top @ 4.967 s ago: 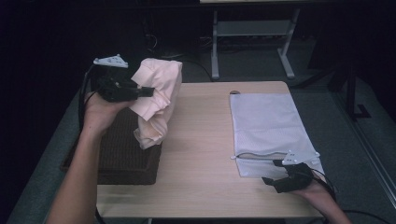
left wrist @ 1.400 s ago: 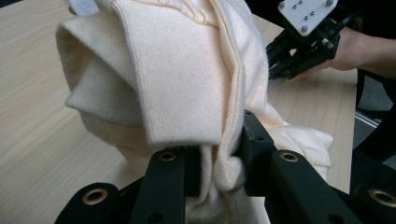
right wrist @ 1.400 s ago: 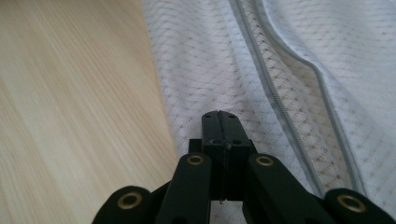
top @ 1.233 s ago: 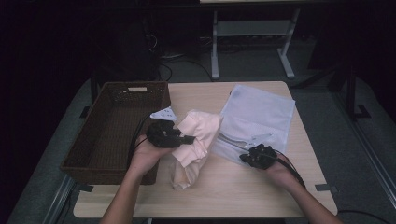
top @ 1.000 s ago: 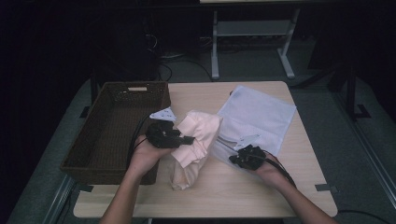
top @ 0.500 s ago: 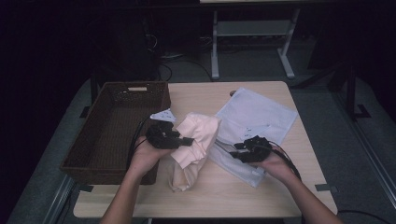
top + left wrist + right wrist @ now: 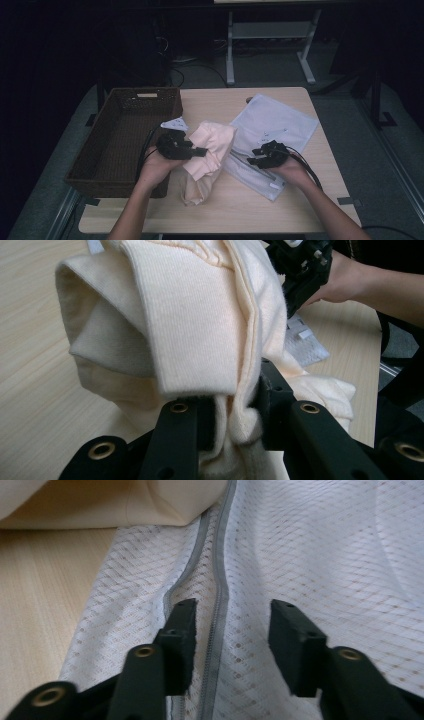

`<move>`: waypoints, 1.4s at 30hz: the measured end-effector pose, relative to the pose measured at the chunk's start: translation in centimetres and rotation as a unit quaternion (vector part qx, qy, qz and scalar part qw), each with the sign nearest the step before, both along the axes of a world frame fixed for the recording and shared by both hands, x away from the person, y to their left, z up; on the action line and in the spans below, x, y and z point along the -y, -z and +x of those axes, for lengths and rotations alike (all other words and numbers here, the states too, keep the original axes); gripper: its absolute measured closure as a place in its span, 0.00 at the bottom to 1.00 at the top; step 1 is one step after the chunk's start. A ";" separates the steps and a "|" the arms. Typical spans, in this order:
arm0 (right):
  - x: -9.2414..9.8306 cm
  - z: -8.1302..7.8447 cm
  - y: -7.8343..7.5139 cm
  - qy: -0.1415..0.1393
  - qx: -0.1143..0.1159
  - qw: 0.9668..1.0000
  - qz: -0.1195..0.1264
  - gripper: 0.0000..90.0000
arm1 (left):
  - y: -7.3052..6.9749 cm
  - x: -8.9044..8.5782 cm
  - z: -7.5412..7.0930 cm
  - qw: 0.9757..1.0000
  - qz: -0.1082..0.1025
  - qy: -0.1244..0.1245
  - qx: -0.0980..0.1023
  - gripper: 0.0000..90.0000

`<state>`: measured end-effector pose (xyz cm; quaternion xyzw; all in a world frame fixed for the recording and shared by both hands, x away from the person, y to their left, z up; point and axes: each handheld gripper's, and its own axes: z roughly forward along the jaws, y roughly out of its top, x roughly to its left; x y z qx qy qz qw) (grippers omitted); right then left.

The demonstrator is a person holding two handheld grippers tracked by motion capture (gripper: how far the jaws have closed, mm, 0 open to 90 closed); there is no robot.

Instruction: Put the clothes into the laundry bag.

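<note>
A cream knitted sweater (image 7: pixel 207 150) hangs bunched above the table, and my left gripper (image 7: pixel 200 151) is shut on a fold of it. In the left gripper view the cloth (image 7: pixel 190 315) is pinched between the two black jaws of the left gripper (image 7: pixel 235 405). A white mesh laundry bag (image 7: pixel 275 122) lies flat to the right of the sweater. My right gripper (image 7: pixel 254 159) hovers over the bag's near left part. Its jaws have just been opening and press on nothing. In the right gripper view the right gripper (image 7: pixel 232 615) straddles the bag's grey zipper (image 7: pixel 220 580) on the mesh (image 7: pixel 325 545).
A dark wicker basket (image 7: pixel 145 91) stands on the table's left side, close beside my left hand. Bare wooden tabletop (image 7: pixel 300 210) lies at the front right. A white metal stand (image 7: pixel 265 35) is on the floor behind the table.
My right gripper has opened off the mesh bag and shifted a little up the table. The bag's near edge has settled flat. The left gripper and sweater have stayed put.
</note>
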<state>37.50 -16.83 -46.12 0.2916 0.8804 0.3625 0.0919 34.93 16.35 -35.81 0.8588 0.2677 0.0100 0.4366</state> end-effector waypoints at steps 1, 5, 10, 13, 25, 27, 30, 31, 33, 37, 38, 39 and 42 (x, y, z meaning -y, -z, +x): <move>-0.1 0.0 0.2 0.000 -0.001 1.000 -0.006 0.69 | 0.0 0.0 0.0 1.000 0.000 0.001 0.000 0.82; -0.3 -0.1 0.6 0.006 0.009 1.000 -0.017 0.87 | 0.0 0.0 0.0 1.000 0.001 0.001 0.000 0.82; 0.1 0.1 0.2 0.015 0.012 1.000 -0.007 0.97 | 0.0 0.0 0.0 1.000 0.000 0.000 0.000 0.82; 0.4 0.2 -0.4 0.022 0.012 1.000 0.003 0.98 | 0.0 0.0 0.0 1.000 0.000 -0.001 0.000 0.82; 0.8 1.5 -3.7 0.045 0.036 0.998 0.040 0.98 | -0.5 0.7 -0.3 1.000 0.002 0.002 0.007 0.82; 0.8 1.5 -3.9 0.045 0.039 0.997 0.041 0.98 | -0.9 1.1 -0.5 1.000 0.003 0.006 0.013 0.82; 0.8 1.5 -4.0 0.045 0.040 0.997 0.042 0.98 | -1.4 1.4 -0.8 1.000 0.000 0.010 0.019 0.82; 0.8 1.5 -4.0 0.044 0.040 0.997 0.043 0.98 | -1.7 1.6 -0.9 1.000 -0.001 0.012 0.021 0.82; 0.9 1.5 -4.1 0.045 0.040 0.997 0.044 0.98 | -2.1 2.0 -1.1 1.000 -0.004 0.015 0.023 0.82; 1.2 1.6 -4.2 0.048 0.043 0.997 0.049 0.98 | -1.6 3.4 -1.1 1.000 0.004 0.026 0.016 0.82; 1.3 1.6 -4.3 0.050 0.043 0.997 0.050 0.98 | -1.0 4.1 -0.9 0.999 0.013 0.030 0.008 0.82; 1.4 1.6 -4.4 0.050 0.045 0.996 0.051 0.98 | -1.0 4.1 -0.9 0.999 0.013 0.030 0.008 0.82; 1.8 1.6 -4.7 0.055 0.046 0.996 0.057 0.98 | 0.3 5.4 -0.5 0.999 0.022 0.039 -0.004 0.82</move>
